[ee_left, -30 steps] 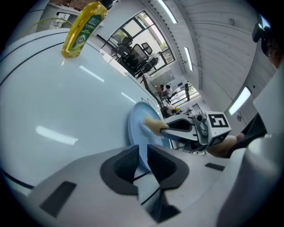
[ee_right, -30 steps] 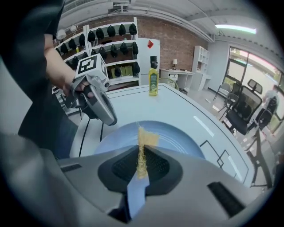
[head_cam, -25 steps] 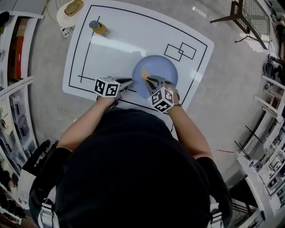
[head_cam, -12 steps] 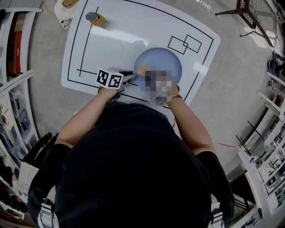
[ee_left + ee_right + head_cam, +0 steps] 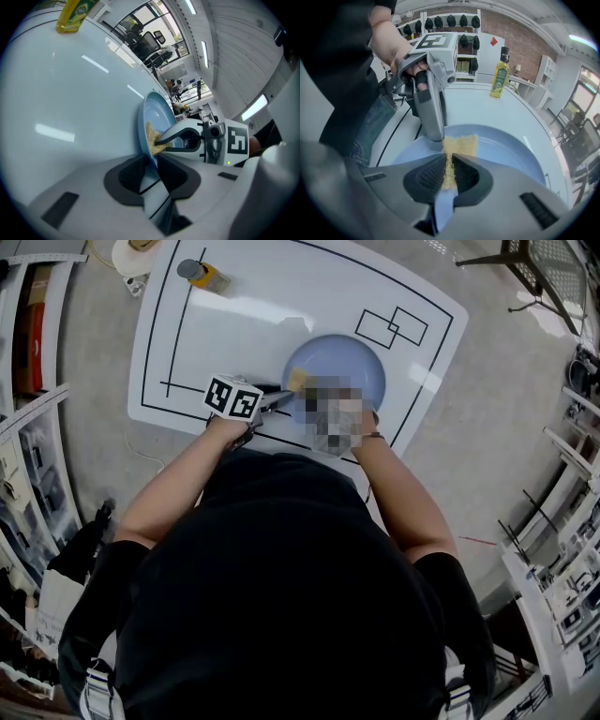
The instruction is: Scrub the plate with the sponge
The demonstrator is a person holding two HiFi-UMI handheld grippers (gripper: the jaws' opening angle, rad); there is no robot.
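Note:
A light blue plate (image 5: 339, 364) lies on the white table. My left gripper (image 5: 281, 397) reaches its left rim. In the left gripper view the plate's rim (image 5: 149, 154) runs between the two pads of my left gripper (image 5: 149, 169); the jaws have just been closing and grip it. My right gripper (image 5: 449, 161) is shut on a yellow sponge (image 5: 461, 144), which is pressed onto the plate (image 5: 506, 150) near that rim. The sponge (image 5: 298, 381) also shows in the head view, where a mosaic patch hides most of the right gripper.
A yellow dish soap bottle (image 5: 202, 275) stands at the table's far left corner. Black lines and two overlapping rectangles (image 5: 392, 326) are drawn on the table top (image 5: 234, 324). Shelves (image 5: 28, 427) line the left side, and a stool (image 5: 525, 268) stands at the upper right.
The right gripper has sunk a little and carried the sponge closer to the plate's left rim. The left gripper stays at the rim.

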